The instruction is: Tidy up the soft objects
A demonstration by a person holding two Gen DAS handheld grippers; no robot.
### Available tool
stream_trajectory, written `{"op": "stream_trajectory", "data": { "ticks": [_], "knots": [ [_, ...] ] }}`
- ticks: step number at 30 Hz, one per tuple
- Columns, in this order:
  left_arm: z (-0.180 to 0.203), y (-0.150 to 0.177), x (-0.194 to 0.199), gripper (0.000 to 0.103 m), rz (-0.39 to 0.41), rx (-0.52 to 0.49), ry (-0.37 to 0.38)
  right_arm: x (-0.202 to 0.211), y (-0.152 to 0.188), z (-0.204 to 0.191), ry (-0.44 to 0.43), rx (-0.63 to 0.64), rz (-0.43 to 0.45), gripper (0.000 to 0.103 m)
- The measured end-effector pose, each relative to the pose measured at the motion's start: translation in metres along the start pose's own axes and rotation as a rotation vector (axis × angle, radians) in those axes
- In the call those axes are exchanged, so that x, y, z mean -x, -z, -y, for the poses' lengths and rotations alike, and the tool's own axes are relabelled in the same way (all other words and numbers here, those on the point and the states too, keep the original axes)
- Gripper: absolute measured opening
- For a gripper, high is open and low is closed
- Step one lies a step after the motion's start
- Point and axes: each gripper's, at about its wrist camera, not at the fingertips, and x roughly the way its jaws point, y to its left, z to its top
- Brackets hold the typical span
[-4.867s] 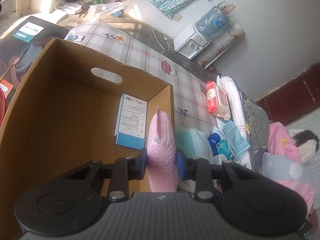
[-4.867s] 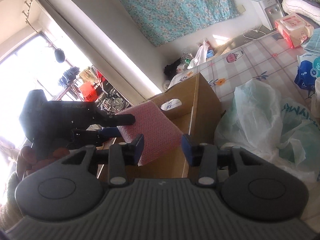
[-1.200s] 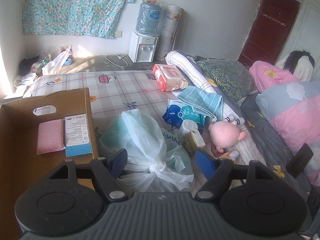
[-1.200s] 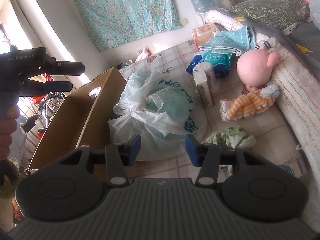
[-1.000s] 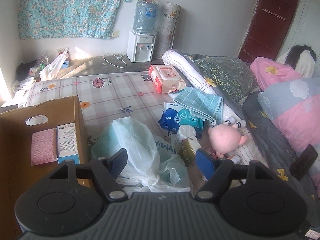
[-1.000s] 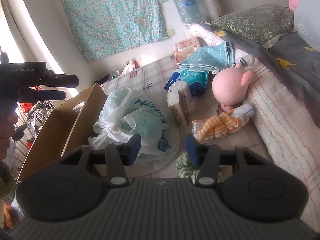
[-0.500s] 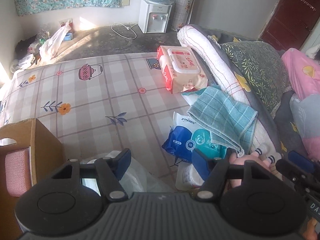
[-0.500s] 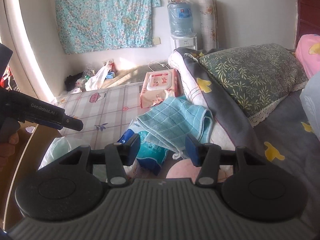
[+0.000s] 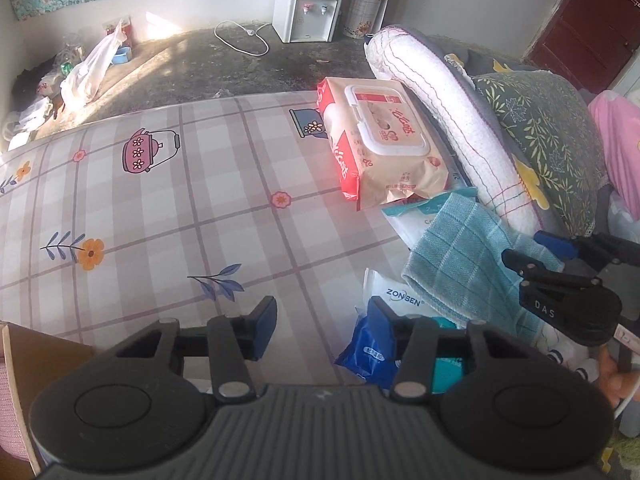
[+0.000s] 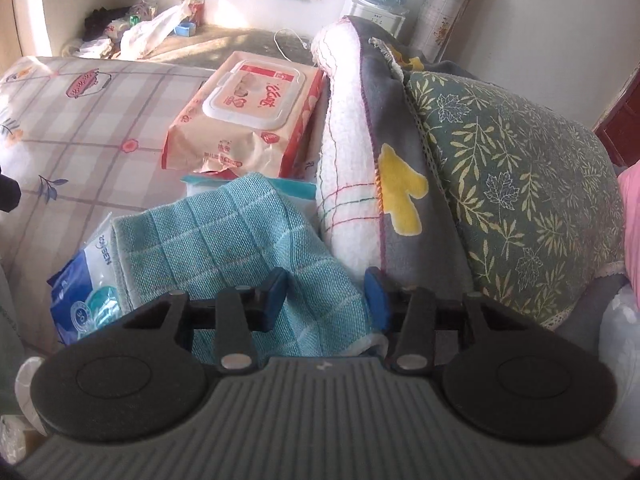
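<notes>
Views have swung from the box and white bag to the far right of the bed, so the next soft thing looks like the target.

Left wrist view: the left gripper [image 9: 322, 322] hangs over the bare checked bed [image 9: 160, 208], jaws about half apart and closing with nothing between them. A blue pack [image 9: 370, 354] lies just by its right jaw. The box [image 9: 24, 344], a second ago wide in view, is now a corner at the near left edge. The right gripper [image 9: 536, 252] reaches in over the towel [image 9: 456, 256]; a hand [image 9: 616, 376] is cut off at the edge.

Right wrist view: the right gripper [image 10: 326, 294] sits over the towel [image 10: 224, 236], jaws narrower and closing astride its near fold, pads not yet pressing. The towel drapes over the blue pack [image 10: 78, 286], near the wipes [image 10: 248, 116]. Its near edge is hidden beneath the gripper, so how deep the fold sits is unclear.
</notes>
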Motion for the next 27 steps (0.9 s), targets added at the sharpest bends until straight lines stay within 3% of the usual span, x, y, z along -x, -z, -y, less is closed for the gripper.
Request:
{"op": "stream_trajectory", "data": {
  "ticks": [4,8,13,17,20,22,25,27],
  "knots": [
    [-0.004,0.002,-0.003,0.05,-0.01,0.0,0.012,0.003,0.015,-0.011,0.066,0.088,0.026,0.012],
    [-0.006,0.003,-0.001,0.05,-0.007,0.004,0.018,0.027,0.017,-0.013,0.046,0.053,0.081,0.006],
    [-0.013,0.002,0.007,0.051,0.012,0.018,0.025,0.1,0.023,-0.011,-0.198,-0.051,0.177,0.006],
    [-0.016,-0.003,0.013,0.051,0.036,0.029,0.025,0.144,0.041,-0.033,-0.381,-0.033,0.189,0.006],
    [-0.013,-0.005,0.013,0.051,0.039,0.025,0.034,0.153,0.049,-0.049,-0.531,-0.033,0.117,0.009],
    [-0.008,-0.006,0.009,0.051,0.03,0.018,0.055,0.153,0.046,-0.048,-0.589,-0.062,0.088,0.02],
    [0.0,-0.009,0.0,0.051,0.011,0.012,0.096,0.149,0.034,-0.024,-0.605,-0.182,0.134,0.037],
    [0.006,-0.012,-0.006,0.052,0.009,0.0,0.119,0.129,0.02,0.006,-0.595,-0.33,0.135,0.039]
  ]
}}
